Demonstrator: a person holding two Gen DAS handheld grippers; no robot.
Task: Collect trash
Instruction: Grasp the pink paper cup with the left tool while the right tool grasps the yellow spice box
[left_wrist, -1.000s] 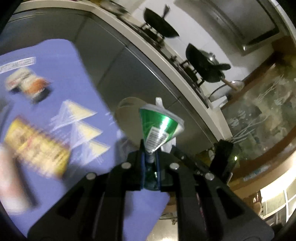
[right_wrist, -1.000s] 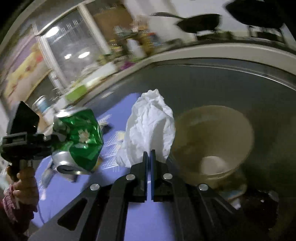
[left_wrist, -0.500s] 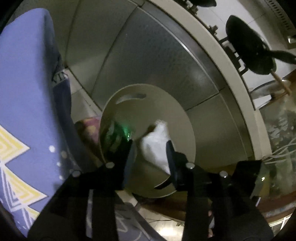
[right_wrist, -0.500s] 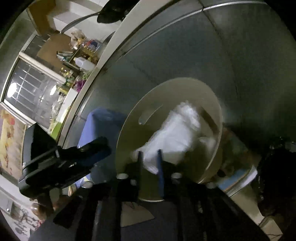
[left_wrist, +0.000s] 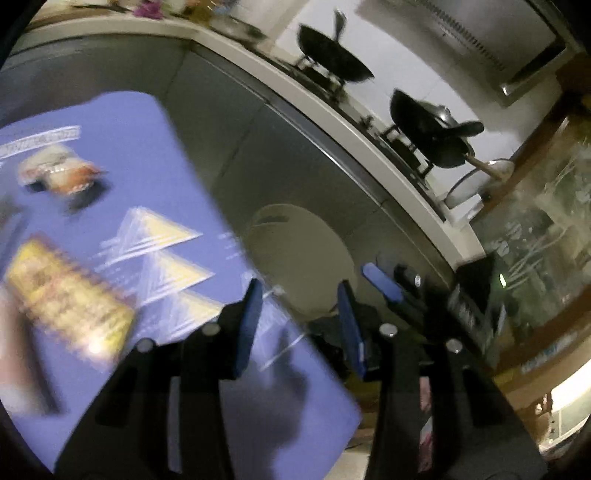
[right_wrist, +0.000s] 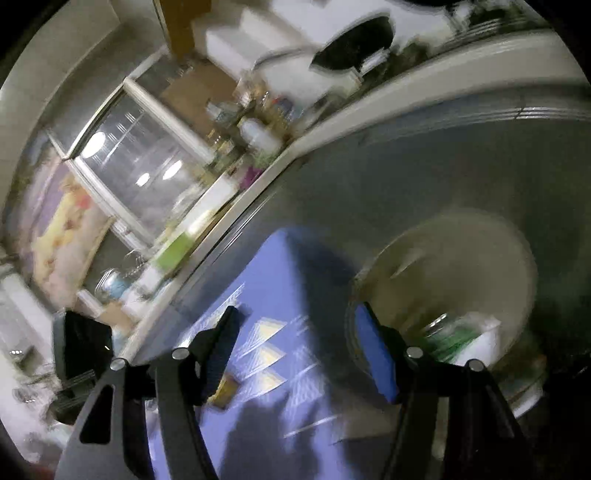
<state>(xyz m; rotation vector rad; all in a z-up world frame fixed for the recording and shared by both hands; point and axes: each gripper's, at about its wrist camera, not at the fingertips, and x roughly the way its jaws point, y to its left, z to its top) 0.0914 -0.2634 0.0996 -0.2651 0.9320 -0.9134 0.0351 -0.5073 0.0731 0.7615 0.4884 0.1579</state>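
A beige waste bin (right_wrist: 458, 258) stands on the floor beside the blue-clothed table (right_wrist: 273, 266); it also shows in the left wrist view (left_wrist: 295, 258). Inside it lie a crushed green can (right_wrist: 450, 336) and a white crumpled tissue (right_wrist: 484, 343). My left gripper (left_wrist: 299, 317) is open and empty over the table's edge next to the bin. My right gripper (right_wrist: 299, 350) is open and empty, between table and bin. On the cloth lie a yellow wrapper (left_wrist: 66, 299) and a small snack packet (left_wrist: 59, 173).
Steel cabinet fronts (left_wrist: 258, 140) run behind the bin under a counter with black woks (left_wrist: 332, 59) on a stove. The right gripper's body (left_wrist: 476, 295) sits at the right in the left wrist view. Cluttered shelves (right_wrist: 236, 122) stand far left.
Both grippers let go of the green can and the tissue into the bin, opened, and pulled back up over the table edge.
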